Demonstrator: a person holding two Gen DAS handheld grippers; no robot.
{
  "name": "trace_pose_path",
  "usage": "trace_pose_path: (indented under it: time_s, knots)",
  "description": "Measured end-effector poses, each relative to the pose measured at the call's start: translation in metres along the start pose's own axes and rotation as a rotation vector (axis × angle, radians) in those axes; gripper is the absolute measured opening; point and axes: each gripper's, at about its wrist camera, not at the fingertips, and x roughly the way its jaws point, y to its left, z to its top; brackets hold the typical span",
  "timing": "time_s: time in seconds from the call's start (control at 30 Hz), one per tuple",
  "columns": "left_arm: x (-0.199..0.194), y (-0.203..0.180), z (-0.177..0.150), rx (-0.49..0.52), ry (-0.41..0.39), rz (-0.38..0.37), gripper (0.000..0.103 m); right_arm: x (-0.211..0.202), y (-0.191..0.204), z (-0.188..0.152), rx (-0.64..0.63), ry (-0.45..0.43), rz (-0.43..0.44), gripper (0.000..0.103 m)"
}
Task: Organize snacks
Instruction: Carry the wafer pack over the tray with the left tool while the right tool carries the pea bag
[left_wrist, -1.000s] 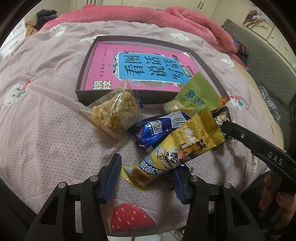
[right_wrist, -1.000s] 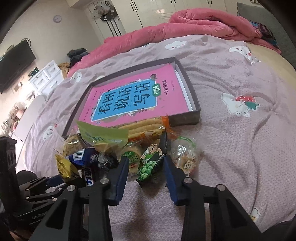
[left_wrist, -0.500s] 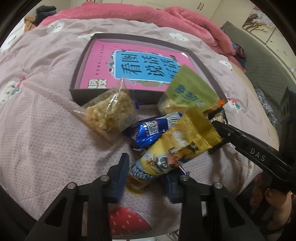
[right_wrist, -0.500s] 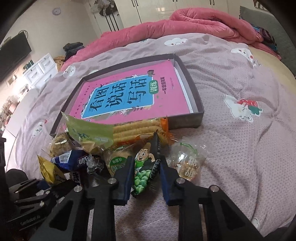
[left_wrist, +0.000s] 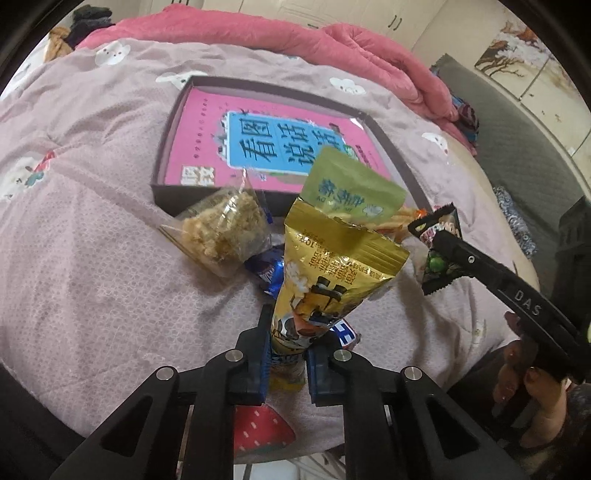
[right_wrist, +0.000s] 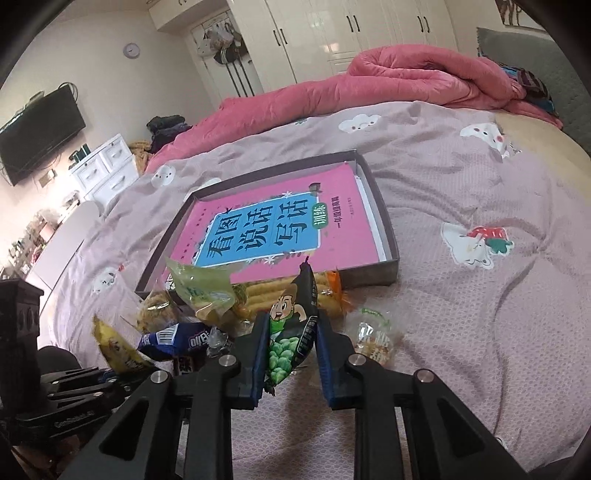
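My left gripper (left_wrist: 286, 354) is shut on a yellow snack packet (left_wrist: 332, 269) and holds it lifted off the bed. My right gripper (right_wrist: 291, 354) is shut on a black-and-green pea packet (right_wrist: 291, 332), also raised; it shows in the left wrist view (left_wrist: 437, 254). A shallow dark box (left_wrist: 166, 195) lined with a pink book (right_wrist: 280, 229) lies just beyond. A clear bag of crumbly cake (left_wrist: 225, 232), a blue wrapper (right_wrist: 177, 339), a green packet (left_wrist: 347, 188) and a small clear candy bag (right_wrist: 375, 336) lie in front of it.
Everything rests on a mauve patterned bedspread (right_wrist: 480, 295). A rolled pink duvet (right_wrist: 424, 85) lies at the far side. The bed's near edge runs just under both grippers. White drawers (right_wrist: 107, 166) and a wall TV (right_wrist: 40, 133) stand off to the left.
Both grippers closed on their packets and lifted them: the left raised the yellow packet upright, the right raised the pea packet. The rest of the pile stayed put.
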Motion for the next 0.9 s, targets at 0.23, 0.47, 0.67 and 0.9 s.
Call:
trace_pose_path:
  time_s: [0.23,0.47,0.67,0.9]
  knots:
    - [-0.030,0.009,0.006,-0.029,-0.085,0.003,0.015,-0.009,-0.004,0.005,0.010,-0.043,0.011,0.024]
    - [-0.044,0.019,0.020,-0.042,-0.147,0.011,0.015,-0.016,-0.006,0.015,0.019,-0.087,0.021,0.024]
    - [-0.049,0.019,0.033,-0.031,-0.186,0.012,0.015,-0.020,-0.007,0.025,0.015,-0.122,0.027,0.024]
    - [-0.047,0.023,0.056,-0.057,-0.210,-0.007,0.015,-0.023,-0.007,0.041,0.007,-0.164,0.038,0.024]
